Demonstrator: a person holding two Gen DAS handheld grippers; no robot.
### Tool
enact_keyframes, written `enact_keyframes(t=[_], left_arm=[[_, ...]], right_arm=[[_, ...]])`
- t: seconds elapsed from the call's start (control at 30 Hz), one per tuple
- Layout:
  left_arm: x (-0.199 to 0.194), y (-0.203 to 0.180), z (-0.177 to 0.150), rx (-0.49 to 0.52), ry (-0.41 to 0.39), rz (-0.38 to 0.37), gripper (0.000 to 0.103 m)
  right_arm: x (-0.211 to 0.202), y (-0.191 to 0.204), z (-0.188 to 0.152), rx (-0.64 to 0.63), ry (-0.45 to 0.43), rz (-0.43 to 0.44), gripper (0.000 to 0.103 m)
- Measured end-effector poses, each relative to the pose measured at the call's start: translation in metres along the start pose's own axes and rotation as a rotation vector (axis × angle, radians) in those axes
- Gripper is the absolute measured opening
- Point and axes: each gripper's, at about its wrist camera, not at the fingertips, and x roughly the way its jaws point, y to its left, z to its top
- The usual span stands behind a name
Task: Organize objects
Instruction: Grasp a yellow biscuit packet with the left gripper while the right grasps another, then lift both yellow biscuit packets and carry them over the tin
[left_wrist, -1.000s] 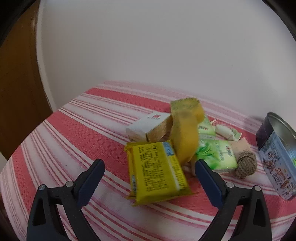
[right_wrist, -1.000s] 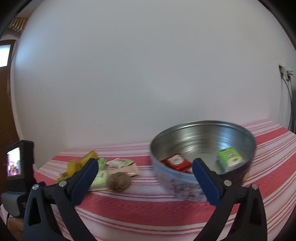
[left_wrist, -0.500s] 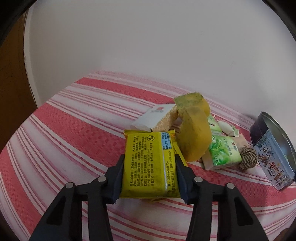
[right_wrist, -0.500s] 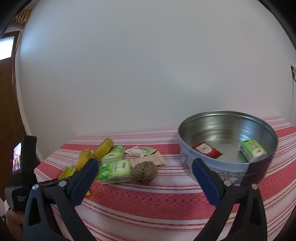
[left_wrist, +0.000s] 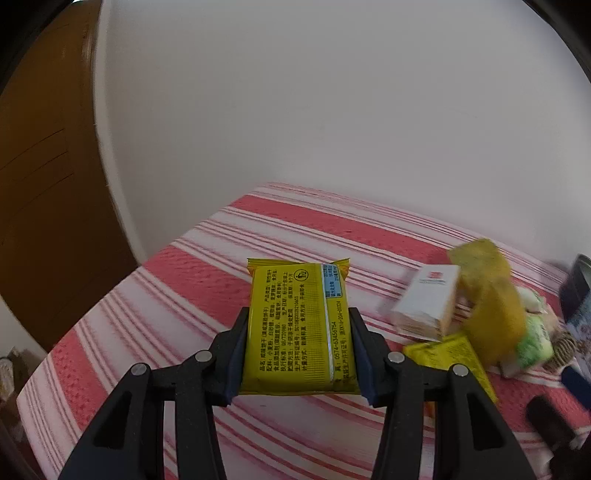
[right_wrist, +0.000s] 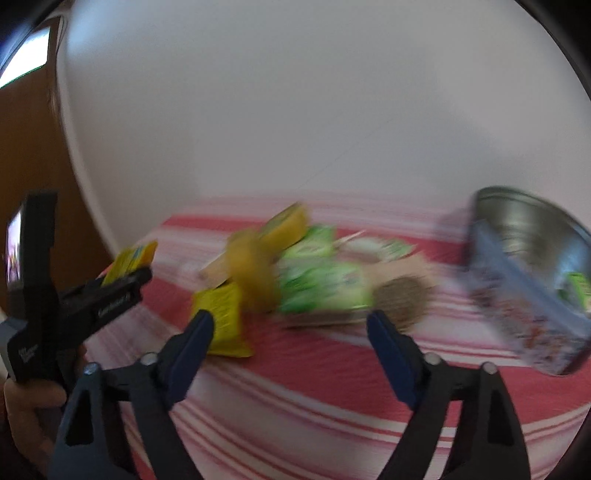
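The left gripper (left_wrist: 298, 332) is pinching a yellow packet (left_wrist: 298, 326) by its two long sides, holding it clear above the striped cloth (left_wrist: 166, 295); the right gripper (right_wrist: 290, 328) is closing with nothing between its jaws, hanging near the blurred pile, where a second yellow packet (right_wrist: 221, 321), a sponge (right_wrist: 255, 266), green packs (right_wrist: 317, 288) and a twine ball (right_wrist: 402, 299) are lying; a tin (right_wrist: 532, 280) is standing to the right of them, holding a green box (right_wrist: 574, 291); a white box (left_wrist: 428, 302) is lying at the pile's left edge.

Phone number "0574-63456754" on the yellow packet (left_wrist: 299, 328)
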Motion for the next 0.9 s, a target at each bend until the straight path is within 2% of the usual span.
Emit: enact_keyframes(t=[0.13, 0.2, 0.3, 0.4, 0.5, 0.6, 0.77, 0.9], left_arm=[[-0.003, 0.003, 0.0, -0.01, -0.019, 0.027, 0.052], [-0.002, 0.006, 0.0, -0.012, -0.023, 0.031, 0.052], [-0.001, 0.01, 0.0, -0.033, -0.014, 0.034, 0.052], [0.001, 0.014, 0.0, -0.046, -0.001, 0.033, 0.052], [0.003, 0.015, -0.001, -0.049, 0.011, 0.025, 0.052], [0.003, 0.015, -0.001, -0.051, 0.011, 0.017, 0.052], [0.003, 0.017, -0.001, -0.065, 0.011, 0.009, 0.052], [0.002, 0.017, -0.001, -0.061, 0.003, 0.008, 0.052]], right_arm=[[0.026, 0.025, 0.001, -0.019, 0.086, 0.062, 0.08], [0.039, 0.038, 0.002, -0.041, 0.122, 0.063, 0.075], [0.06, 0.051, 0.005, -0.075, 0.193, 0.066, 0.062], [0.076, 0.059, 0.005, -0.084, 0.248, 0.037, 0.062], [0.083, 0.061, 0.007, -0.089, 0.253, 0.02, 0.063], [0.084, 0.065, 0.006, -0.11, 0.252, 0.003, 0.052], [0.08, 0.063, 0.004, -0.131, 0.255, 0.042, 0.051], [0.064, 0.06, -0.002, -0.126, 0.241, 0.118, 0.051]])
